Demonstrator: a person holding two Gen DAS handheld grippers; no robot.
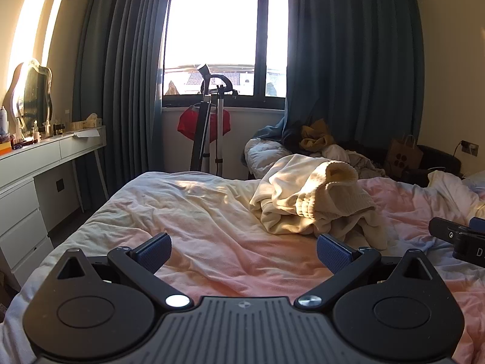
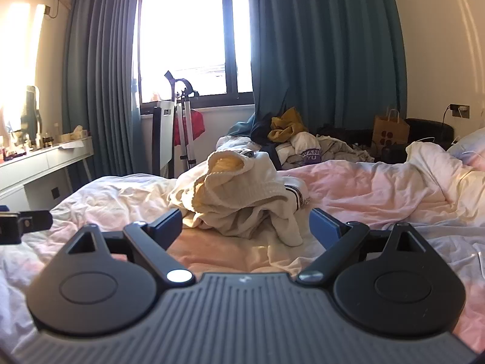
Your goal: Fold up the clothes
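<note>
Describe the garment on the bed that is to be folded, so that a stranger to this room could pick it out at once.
Start at the bed with its rumpled pink and cream cover, in front of the window. On the cover lies a crumpled cream garment with a ribbed knit cuff turned up. Unlike the mixed clothes heap beyond the bed, with its mustard piece, it lies alone on the cover.

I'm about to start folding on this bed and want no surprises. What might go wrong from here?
1. The cream garment lies bunched in layers, so the open right tongs may pinch several folds at once.
2. The bedsheet beneath is wrinkled and loose; the open left tongs might catch it too.
3. The two tongs hover close side by side and may bump.
</note>
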